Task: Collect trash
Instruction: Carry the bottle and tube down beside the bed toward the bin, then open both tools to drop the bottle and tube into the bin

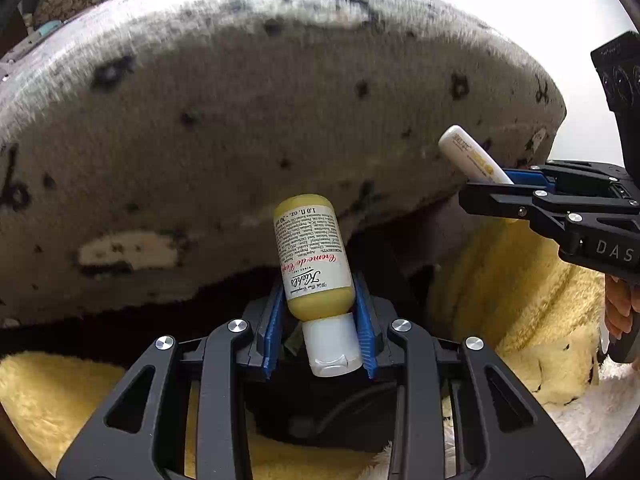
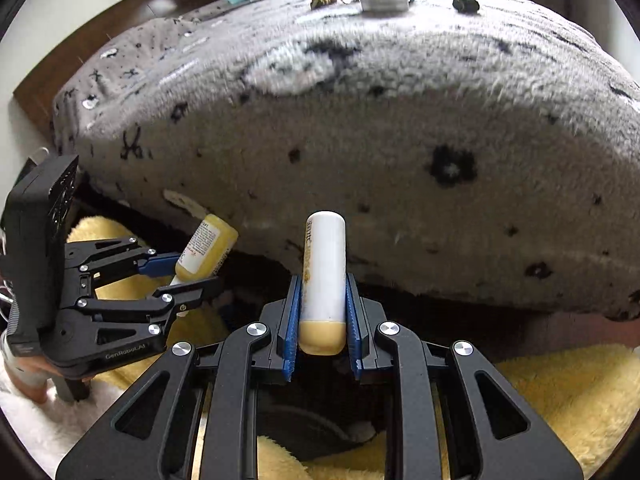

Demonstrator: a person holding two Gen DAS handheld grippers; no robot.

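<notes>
Left gripper (image 1: 320, 320) clamps yellow lotion bottle (image 1: 310, 256) — white cap, upside-down.

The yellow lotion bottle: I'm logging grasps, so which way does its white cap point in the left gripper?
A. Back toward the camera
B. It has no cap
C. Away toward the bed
A: the yellow lotion bottle sits in the left gripper with its white cap nearest the camera.
</notes>
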